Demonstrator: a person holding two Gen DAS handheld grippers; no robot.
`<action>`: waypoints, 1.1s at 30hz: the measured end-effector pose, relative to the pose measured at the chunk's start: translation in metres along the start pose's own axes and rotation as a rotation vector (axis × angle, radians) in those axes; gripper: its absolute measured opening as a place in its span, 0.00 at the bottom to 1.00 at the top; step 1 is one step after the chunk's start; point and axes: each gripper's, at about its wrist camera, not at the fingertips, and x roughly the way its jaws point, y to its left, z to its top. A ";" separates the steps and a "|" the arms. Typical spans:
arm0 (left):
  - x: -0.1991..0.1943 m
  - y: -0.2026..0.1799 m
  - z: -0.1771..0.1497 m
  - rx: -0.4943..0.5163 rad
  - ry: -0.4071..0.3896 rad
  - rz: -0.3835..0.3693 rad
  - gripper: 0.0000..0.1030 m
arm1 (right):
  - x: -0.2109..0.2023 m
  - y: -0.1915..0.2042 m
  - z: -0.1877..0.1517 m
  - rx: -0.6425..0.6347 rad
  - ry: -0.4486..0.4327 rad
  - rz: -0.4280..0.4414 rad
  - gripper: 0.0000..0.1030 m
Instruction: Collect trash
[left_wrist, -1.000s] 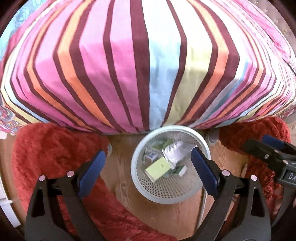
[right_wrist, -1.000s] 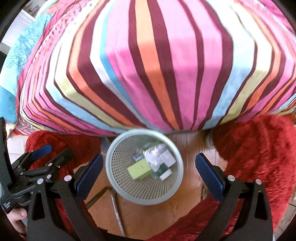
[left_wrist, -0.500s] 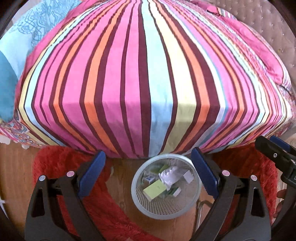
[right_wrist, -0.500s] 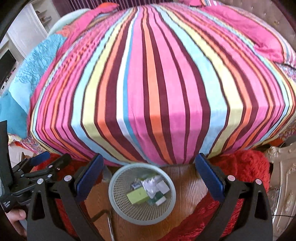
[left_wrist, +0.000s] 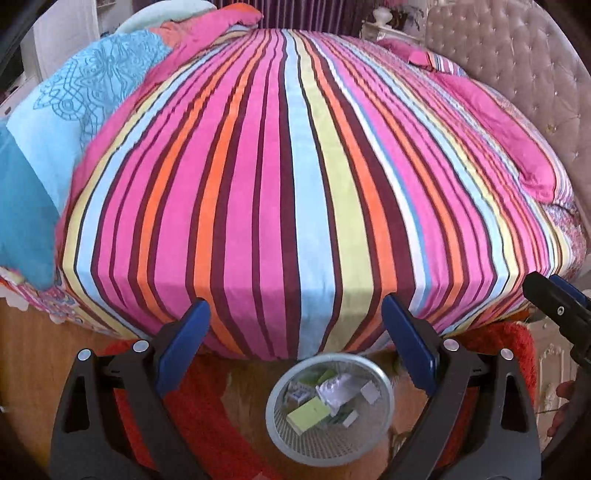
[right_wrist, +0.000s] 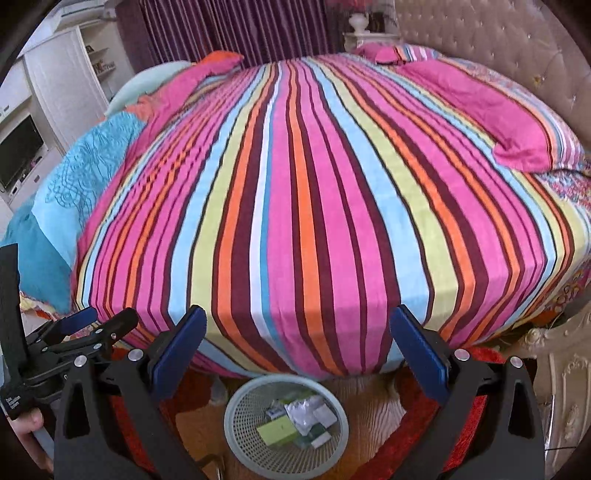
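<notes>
A pale mesh waste basket stands on the wooden floor at the foot of the bed; it also shows in the right wrist view. It holds trash: a yellow-green box, crumpled white wrapper and small cartons. My left gripper is open and empty, high above the basket. My right gripper is open and empty, also above it. Each gripper shows at the edge of the other's view.
A bed with a striped cover fills both views. Pink pillows and a blue blanket lie on it. A red shaggy rug flanks the basket. A tufted headboard stands at the right.
Both grippers have risen and pulled back from the basket, which now looks smaller and lower in view. More of the bed top shows. Both stay open and empty.
</notes>
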 end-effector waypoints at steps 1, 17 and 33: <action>-0.003 0.000 0.005 -0.001 -0.012 0.000 0.88 | -0.002 0.001 0.003 -0.004 -0.011 0.000 0.92; -0.027 -0.006 0.048 -0.028 -0.111 -0.017 0.88 | -0.030 0.014 0.043 -0.064 -0.174 0.012 0.92; -0.050 -0.011 0.076 -0.017 -0.215 -0.013 0.88 | -0.040 0.009 0.061 -0.084 -0.246 -0.020 0.92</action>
